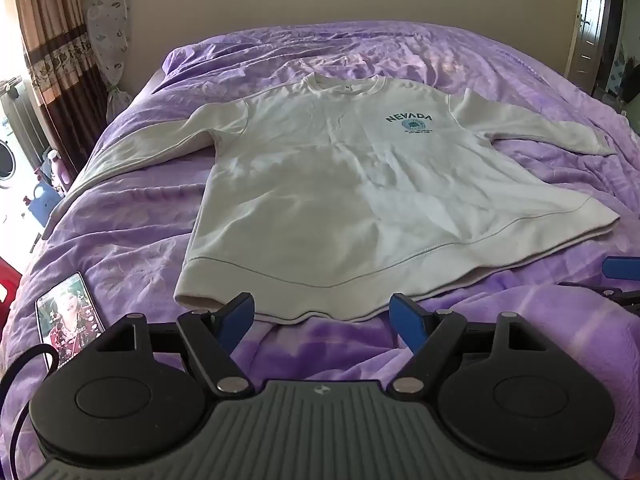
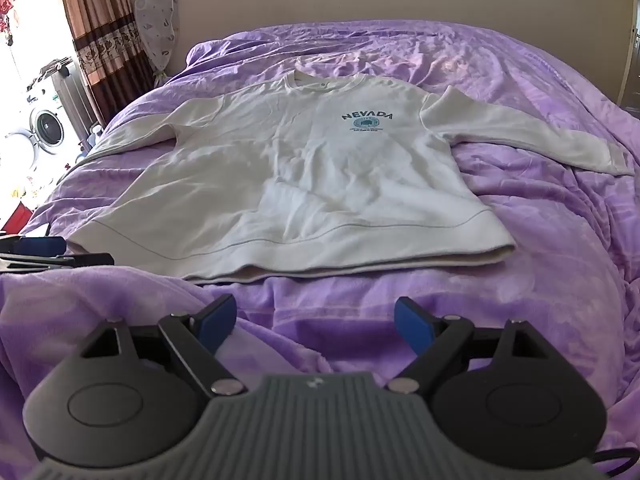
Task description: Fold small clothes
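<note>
A white long-sleeved sweatshirt (image 1: 332, 184) with a teal "NEVADA" print lies flat, front up, on the purple bedspread (image 1: 132, 240), sleeves spread out, hem toward me. It also shows in the right wrist view (image 2: 312, 176). My left gripper (image 1: 322, 314) is open and empty, hovering just short of the hem, near its left half. My right gripper (image 2: 316, 320) is open and empty, a little short of the hem's right half. Its blue finger (image 1: 622, 268) shows at the right edge of the left wrist view.
A phone (image 1: 68, 320) with a lit screen lies on the bedspread left of my left gripper, a cable beside it. Curtains (image 2: 100, 28), a washing machine (image 2: 44, 128) and bottles stand left of the bed. A door (image 1: 596, 28) is at the far right.
</note>
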